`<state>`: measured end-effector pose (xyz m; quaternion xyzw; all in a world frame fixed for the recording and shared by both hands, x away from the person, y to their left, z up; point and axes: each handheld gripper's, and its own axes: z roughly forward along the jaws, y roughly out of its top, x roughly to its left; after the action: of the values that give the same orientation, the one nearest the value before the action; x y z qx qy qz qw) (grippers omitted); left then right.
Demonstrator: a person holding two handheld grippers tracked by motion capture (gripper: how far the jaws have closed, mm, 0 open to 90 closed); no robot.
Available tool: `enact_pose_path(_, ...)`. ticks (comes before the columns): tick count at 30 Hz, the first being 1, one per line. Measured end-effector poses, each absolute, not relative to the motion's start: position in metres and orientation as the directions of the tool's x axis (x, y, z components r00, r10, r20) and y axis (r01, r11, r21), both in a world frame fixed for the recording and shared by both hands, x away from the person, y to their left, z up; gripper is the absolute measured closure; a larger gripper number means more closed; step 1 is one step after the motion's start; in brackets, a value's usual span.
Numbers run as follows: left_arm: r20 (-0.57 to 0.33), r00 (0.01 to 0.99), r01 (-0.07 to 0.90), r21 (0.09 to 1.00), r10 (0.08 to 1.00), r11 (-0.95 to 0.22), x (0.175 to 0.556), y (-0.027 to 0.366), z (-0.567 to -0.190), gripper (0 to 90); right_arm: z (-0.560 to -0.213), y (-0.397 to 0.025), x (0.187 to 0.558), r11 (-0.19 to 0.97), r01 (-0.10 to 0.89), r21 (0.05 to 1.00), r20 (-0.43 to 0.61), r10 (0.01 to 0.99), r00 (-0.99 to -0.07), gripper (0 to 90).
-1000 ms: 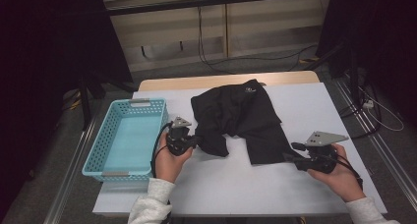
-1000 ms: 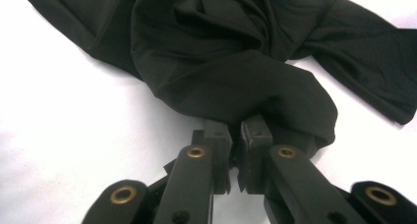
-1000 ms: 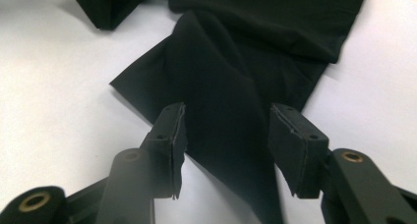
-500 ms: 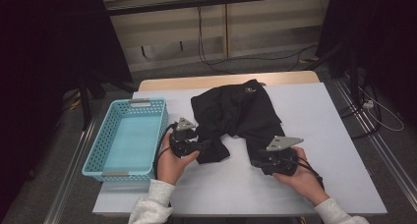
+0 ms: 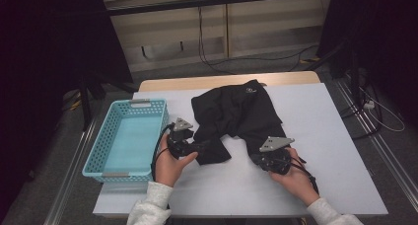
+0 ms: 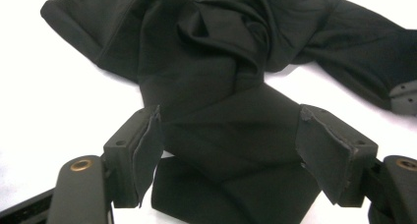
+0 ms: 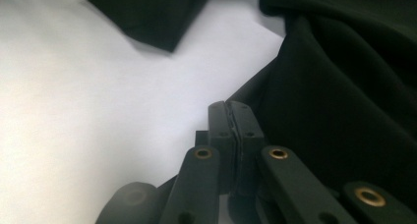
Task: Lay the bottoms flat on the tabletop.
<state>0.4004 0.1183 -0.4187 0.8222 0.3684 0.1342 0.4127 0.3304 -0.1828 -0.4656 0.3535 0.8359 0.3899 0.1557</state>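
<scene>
White tabletop carries a crumpled black fabric garment at its centre, nearer the far edge. A small white logo on the garment, toward the far edge, is too small to read. The left gripper has its jaws spread, straddling a folded garment end that points to the near edge. The right gripper has its jaws pressed together beside the garment's other near end; whether fabric is pinched cannot be told. A light-blue perforated plastic basket sits at the left edge.
</scene>
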Motion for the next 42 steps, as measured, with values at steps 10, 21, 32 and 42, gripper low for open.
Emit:
enact_pose_path(10, -0.081, 0.718, 0.481, 0.775, 0.691, -0.409, 0.396, 0.107, -0.416, 25.9, -0.458, -0.181, 0.303, 0.453, 0.455, 0.767, 0.056, 0.658, -0.751, 88.7)
enact_pose_path(21, -0.078, 0.73, 0.478, 0.769, 0.679, -0.425, 0.397, 0.1, -0.417, 25.7, -0.458, -0.163, 0.295, 0.475, 0.43, 0.768, 0.047, 0.628, -0.777, 71.8)
enact_pose_path(32, -0.089, 0.731, 0.481, 0.77, 0.677, -0.419, 0.394, 0.1, -0.416, 25.7, -0.443, -0.227, 0.311, 0.335, 0.504, 0.796, 0.037, 0.804, -0.593, 54.0)
enact_pose_path(42, -0.083, 0.747, 0.472, 0.765, 0.66, -0.438, 0.393, 0.096, -0.416, 27.7, -0.453, -0.268, 0.318, 0.292, 0.561, 0.775, 0.007, 0.883, -0.469, 50.5)
